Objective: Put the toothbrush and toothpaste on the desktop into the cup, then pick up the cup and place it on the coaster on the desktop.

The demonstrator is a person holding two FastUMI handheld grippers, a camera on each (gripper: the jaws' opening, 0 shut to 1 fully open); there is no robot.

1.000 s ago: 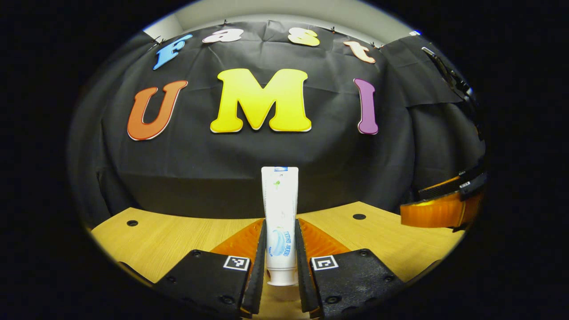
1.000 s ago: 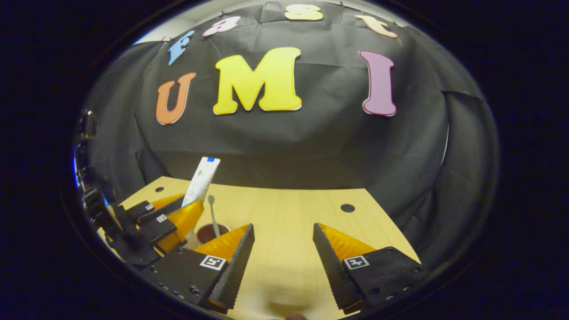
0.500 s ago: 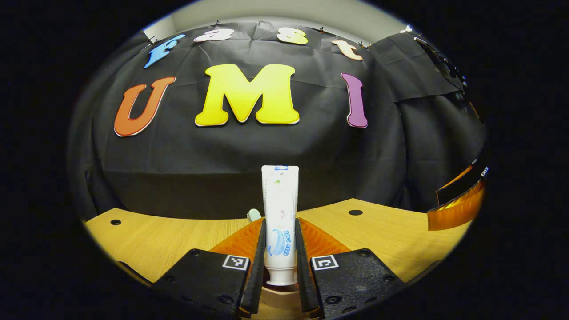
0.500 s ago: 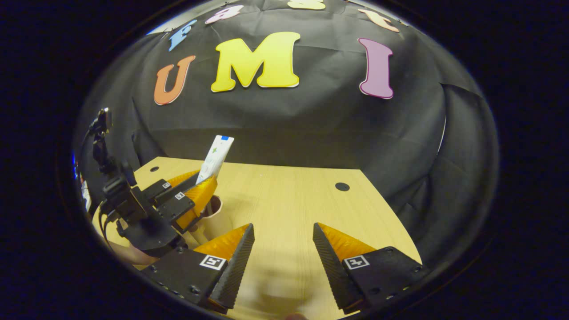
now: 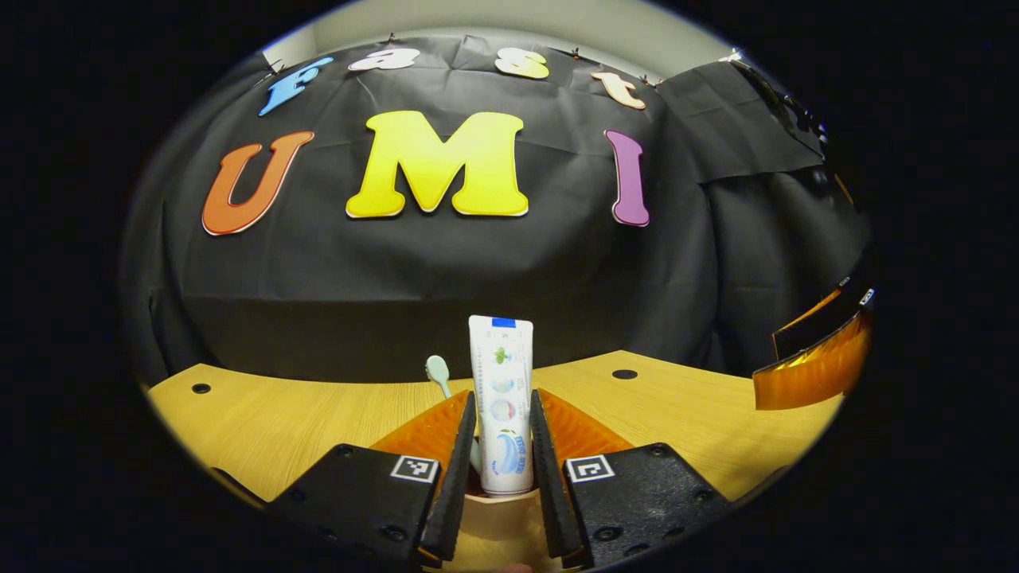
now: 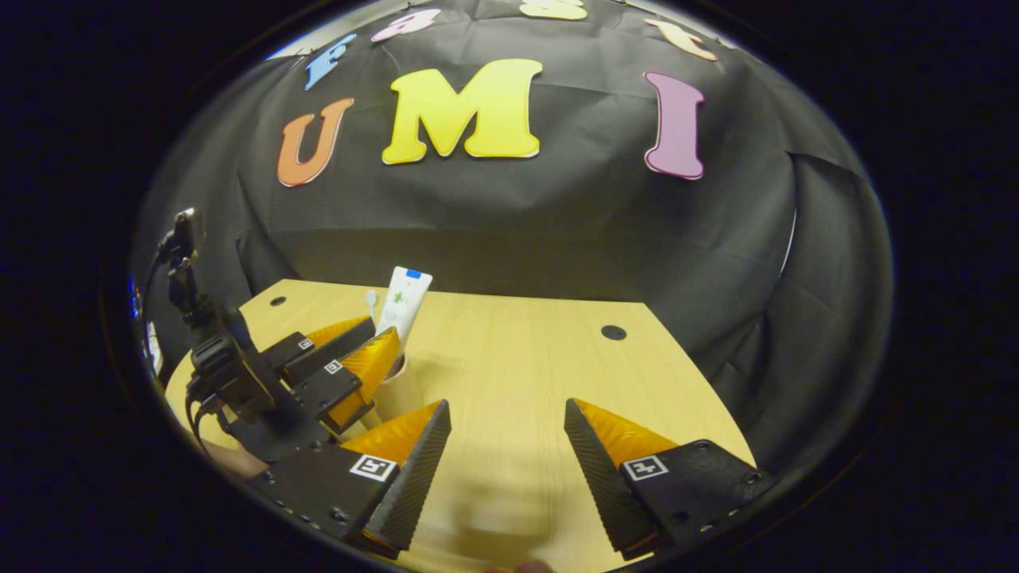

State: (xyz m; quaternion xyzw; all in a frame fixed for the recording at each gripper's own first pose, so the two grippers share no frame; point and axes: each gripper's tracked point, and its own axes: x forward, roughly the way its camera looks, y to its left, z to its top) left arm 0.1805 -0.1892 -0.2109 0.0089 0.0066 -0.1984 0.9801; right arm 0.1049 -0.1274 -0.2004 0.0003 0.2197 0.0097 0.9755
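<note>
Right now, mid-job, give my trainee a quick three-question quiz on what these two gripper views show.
1. True or false: the left gripper is shut on the toothpaste.
2. Where is the lower end of the toothpaste? A) lying flat on the table B) inside the cup C) on a coaster
3. Fill in: in the right gripper view, the right gripper stands ____ over bare table.

Key
1. True: both fingers press on the tube, which stands upright.
2. B: the tube's lower end sits below the cup's rim, beside the toothbrush.
3. Open: its fingers are spread apart with nothing between them.
</note>
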